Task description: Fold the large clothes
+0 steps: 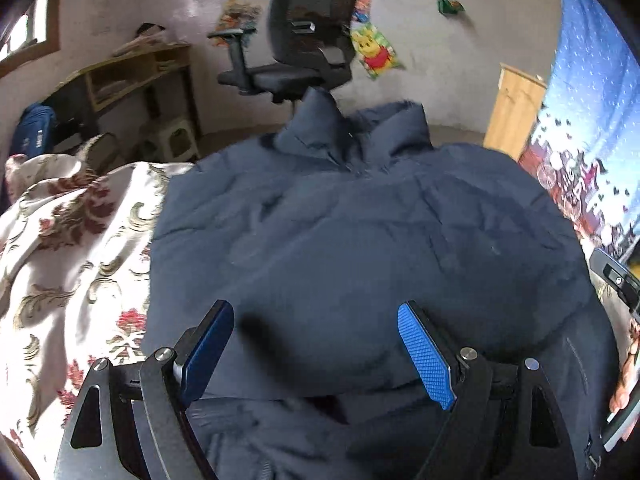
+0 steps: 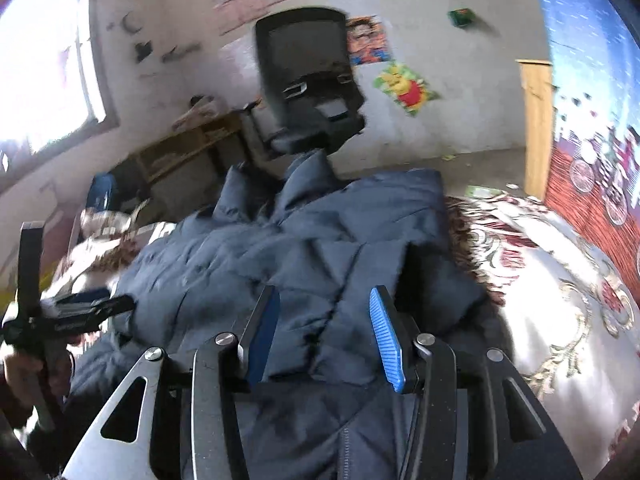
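A: Item one, nearest the lens?
B: Left claw (image 1: 316, 354), jaws spread wide, nothing between the blue pads (image 1: 426, 360); it hangs over the jacket's lower half.

A: Item two?
B: Right claw (image 2: 326, 334), jaws partly apart, pads clear of the cloth, holding nothing. The left claw's handle shows at 9 o'clock in its view, with a hand (image 2: 24, 364) on it.

A: The garment?
B: Jacket (image 1: 360, 240), dark navy, quilted, lying flat on the bed (image 1: 72, 248), collar at 12 o'clock. In the right view one side lies folded over the body.

A: Bedding?
B: Floral cover, cream with red, showing at 9 o'clock in the left view and 3 o'clock in the right.

A: Beyond?
B: Chair (image 1: 308, 40), black, at 12 o'clock; desk (image 1: 136, 72) at 10; posters (image 1: 376, 50) on the wall.
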Available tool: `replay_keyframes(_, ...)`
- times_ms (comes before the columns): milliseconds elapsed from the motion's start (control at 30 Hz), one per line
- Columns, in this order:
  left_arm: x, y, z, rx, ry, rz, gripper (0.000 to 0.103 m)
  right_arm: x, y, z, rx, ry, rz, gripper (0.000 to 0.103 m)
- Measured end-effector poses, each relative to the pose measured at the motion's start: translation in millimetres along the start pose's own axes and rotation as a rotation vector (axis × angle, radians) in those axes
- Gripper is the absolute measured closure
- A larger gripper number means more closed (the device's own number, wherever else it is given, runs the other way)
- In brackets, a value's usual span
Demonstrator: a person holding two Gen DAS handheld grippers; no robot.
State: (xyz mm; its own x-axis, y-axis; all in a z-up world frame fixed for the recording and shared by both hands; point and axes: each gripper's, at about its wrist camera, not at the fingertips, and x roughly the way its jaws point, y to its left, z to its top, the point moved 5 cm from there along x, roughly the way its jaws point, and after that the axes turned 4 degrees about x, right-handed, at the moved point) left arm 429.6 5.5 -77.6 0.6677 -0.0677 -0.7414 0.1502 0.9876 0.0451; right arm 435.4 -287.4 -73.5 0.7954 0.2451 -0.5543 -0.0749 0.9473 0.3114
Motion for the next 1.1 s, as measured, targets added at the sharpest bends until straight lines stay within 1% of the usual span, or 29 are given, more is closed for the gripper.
replay_keyframes(67, 9.9, -6.2, -3.0, 0.025, 0.03, 0.003, 0.02, 6.0, 3.3, -5.2, -0.013, 0.031, 0.01, 0.061)
replay_keyframes(167, 22.7, -10.0, -7.7, 0.05, 0.075, 0.027, 0.019, 22.4, 2.1, -19.4, -0.032, 0.115, -0.023, 0.061)
replay_keyframes(200, 25.8, -9.8, -9.5, 0.053, 0.084, 0.03, 0.018, 30.1, -1.0, -26.2, -0.024, 0.156, -0.031, 0.061)
replay_keyframes(233, 27.9, -10.1, -10.8, 0.058, 0.089, 0.035, 0.015, 36.2, -2.5, -30.7, -0.009, 0.176, -0.03, 0.061)
replay_keyframes(333, 35.1, -11.8, -15.0, 0.079, 0.105, 0.061, 0.012, 42.7, -6.5, -35.8, 0.015, 0.186, -0.023, 0.061)
replay_keyframes(500, 40.5, -16.3, -18.3, 0.093, 0.115, 0.082, 0.01, 47.2, -4.2, -42.2, -0.015, 0.187, -0.052, 0.061)
replay_keyframes(667, 40.7, -13.9, -19.8, 0.082, 0.107, 0.083, 0.007, 48.5, -2.5, -42.4, -0.025, 0.187, -0.063, 0.061)
replay_keyframes(733, 40.4, -10.9, -20.3, 0.063, 0.104, 0.089, 0.0, 50.0, 1.0, -41.6, -0.03, 0.183, -0.069, 0.061)
replay_keyframes(833, 38.6, -6.6, -19.2, 0.035, 0.106, 0.069, 0.0, 44.6, 0.9, -38.0, -0.018, 0.181, -0.077, 0.061)
replay_keyframes(900, 33.9, -4.7, -17.5, 0.029, 0.107, 0.058, 0.0, 34.4, 0.5, -34.0, 0.01, 0.185, -0.088, 0.058)
replay_keyframes(967, 26.6, -2.8, -16.3, 0.031, 0.108, 0.042, 0.0, 20.4, 2.2, -29.0, 0.016, 0.179, -0.098, 0.05)
replay_keyframes(1000, 20.4, -0.8, -15.4, 0.029, 0.103, 0.033, 0.0, 9.4, 3.7, -25.3, 0.022, 0.174, -0.109, 0.048)
replay_keyframes(1067, 7.7, 5.3, -12.3, 0.012, 0.084, 0.008, 0.0, -4.9, 5.3, -19.0, 0.044, 0.178, -0.114, 0.039)
replay_keyframes(1100, -0.5, 10.4, -9.5, 0.0, 0.071, -0.016, 0.0, -13.9, 6.6, -14.4, 0.059, 0.183, -0.112, 0.037)
